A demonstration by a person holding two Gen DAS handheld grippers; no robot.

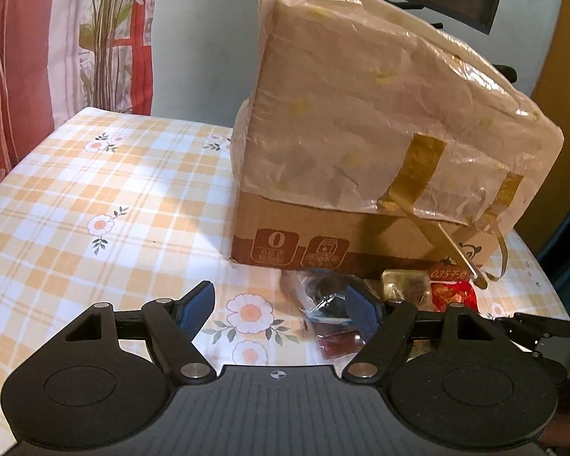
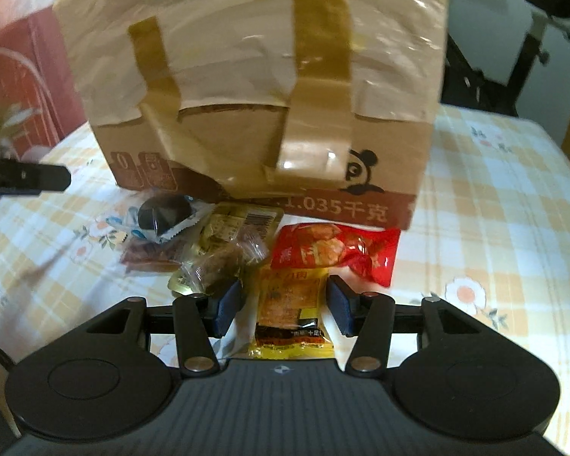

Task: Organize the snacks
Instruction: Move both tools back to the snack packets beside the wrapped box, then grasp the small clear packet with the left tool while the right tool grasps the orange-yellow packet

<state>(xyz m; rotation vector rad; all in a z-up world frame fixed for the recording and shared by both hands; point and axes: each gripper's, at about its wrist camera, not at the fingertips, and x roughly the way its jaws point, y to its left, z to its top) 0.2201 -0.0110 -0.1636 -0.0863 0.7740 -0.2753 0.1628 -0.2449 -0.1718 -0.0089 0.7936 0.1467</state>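
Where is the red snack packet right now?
In the right wrist view, the red snack packet lies on the checked tablecloth, right of centre, just before the taped cardboard box and beyond the yellow packet.

An orange-and-white checked tablecloth (image 1: 95,190) with flowers, a brown cardboard box (image 2: 380,174), red (image 2: 334,250) and yellow (image 2: 290,304) snack packets.

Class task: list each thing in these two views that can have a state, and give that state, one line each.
Box: upright on the table, plastic-wrapped, taped.
Yellow packet: sealed, flat, between the right tongs, not yet pinched.
Red packet: sealed, lying beside the box.
Dark round snack: wrapped, atop the pile.
Left tongs: open, empty.
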